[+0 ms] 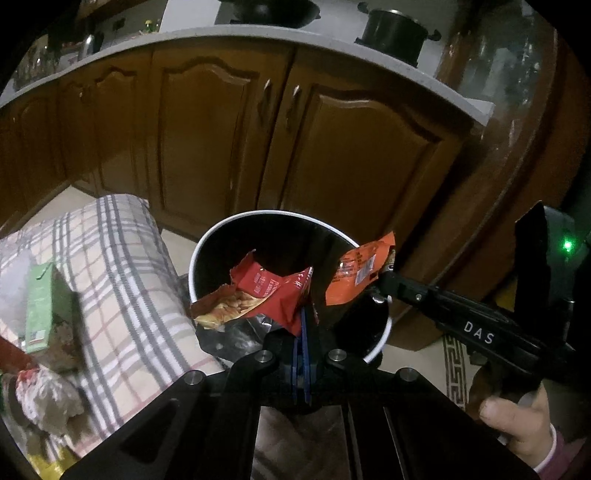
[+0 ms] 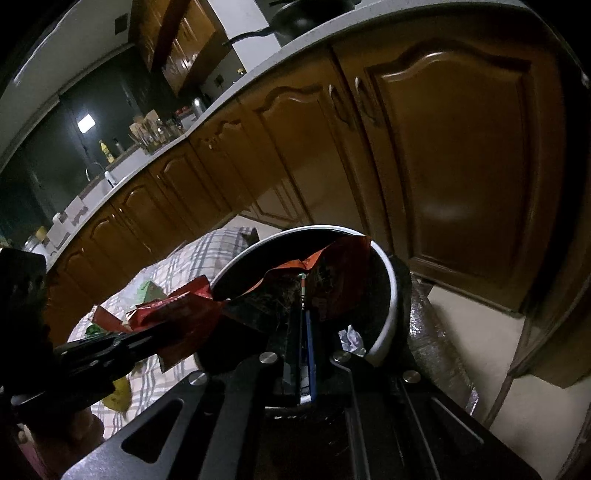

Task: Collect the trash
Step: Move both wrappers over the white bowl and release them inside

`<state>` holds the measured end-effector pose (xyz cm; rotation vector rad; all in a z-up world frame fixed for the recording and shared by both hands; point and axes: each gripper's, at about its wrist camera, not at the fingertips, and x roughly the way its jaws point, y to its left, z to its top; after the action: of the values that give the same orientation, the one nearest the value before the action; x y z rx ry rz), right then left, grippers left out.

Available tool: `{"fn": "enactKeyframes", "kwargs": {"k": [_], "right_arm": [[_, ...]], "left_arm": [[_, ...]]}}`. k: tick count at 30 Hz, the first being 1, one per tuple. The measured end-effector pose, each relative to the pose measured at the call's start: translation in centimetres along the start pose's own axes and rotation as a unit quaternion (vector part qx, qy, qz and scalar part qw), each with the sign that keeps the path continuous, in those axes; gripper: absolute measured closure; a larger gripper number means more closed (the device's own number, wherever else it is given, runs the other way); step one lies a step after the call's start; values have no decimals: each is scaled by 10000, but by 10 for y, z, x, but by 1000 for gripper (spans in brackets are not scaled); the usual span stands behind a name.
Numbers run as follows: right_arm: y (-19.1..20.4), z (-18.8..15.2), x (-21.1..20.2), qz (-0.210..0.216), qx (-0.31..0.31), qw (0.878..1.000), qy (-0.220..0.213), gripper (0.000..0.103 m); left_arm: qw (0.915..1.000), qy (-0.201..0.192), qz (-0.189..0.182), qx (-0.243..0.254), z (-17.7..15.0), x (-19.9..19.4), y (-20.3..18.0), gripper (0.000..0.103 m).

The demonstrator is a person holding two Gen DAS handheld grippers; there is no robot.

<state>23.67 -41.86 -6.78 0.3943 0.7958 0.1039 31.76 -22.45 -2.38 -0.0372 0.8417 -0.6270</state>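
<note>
A round white-rimmed trash bin [image 1: 258, 216] stands on the floor below the cabinets; it also shows in the right wrist view [image 2: 388, 280]. My left gripper [image 1: 304, 317] is shut on a red snack wrapper [image 1: 258, 291] and holds it over the bin's near rim. My right gripper [image 2: 303, 295] is shut on an orange snack wrapper [image 2: 332, 269] above the bin's mouth; in the left wrist view the orange wrapper [image 1: 360, 273] hangs at the bin's right rim. The left gripper's red wrapper [image 2: 177, 310] shows at the left of the right wrist view.
A plaid-covered table [image 1: 122, 280] left of the bin carries a green carton [image 1: 40, 306] and crumpled wrappers [image 1: 44, 398]. Brown cabinet doors [image 1: 332, 140] stand behind under a grey countertop [image 1: 221, 35] with black pots [image 1: 391, 33]. White crumpled paper [image 2: 352, 338] lies in the bin.
</note>
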Motion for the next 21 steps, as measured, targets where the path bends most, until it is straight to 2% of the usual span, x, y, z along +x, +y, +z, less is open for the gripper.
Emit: {"fn": "enactKeyframes", "kwargs": {"k": [3,4,6,7,8,9,11,13,15,19,21], "right_arm": [[-5,3,7,-24,23,10000,89,101],[-7,5,9,-25,31,9999,117,99],[-10,8,15,5,61,9998,211,95],[-11,10,18,40,70,9996,279,94],[-13,10,21,53,86,9994,339,88],[-14,11,21,44,99,9993,353,85],[-15,10,21,41,105,9994,335,64],[-15,7,18,62,125,9995,293,55],[-13,4,15,66,164,9995,269,55],[-7,-3,5,118,213,9996,135,28],[-1,-9,-2,134,213,9997,67,23]], "left_arm": [[9999,139,-32,-69,6,13,2,100],[9998,174,-40,-73,7,16,2,95],[9997,235,-17,-66,10,19,2,80],[9997,223,24,-79,10,19,2,64],[9998,180,51,-96,10,18,3,56],[9998,153,58,-100,10,16,5,55],[9998,146,90,-116,7,14,7,55],[9997,128,101,-164,2,9,10,54],[9996,98,129,-232,-6,0,13,53],[9991,-13,206,-361,-22,-21,20,48],[9988,-66,255,-415,-32,-33,23,46]]}}
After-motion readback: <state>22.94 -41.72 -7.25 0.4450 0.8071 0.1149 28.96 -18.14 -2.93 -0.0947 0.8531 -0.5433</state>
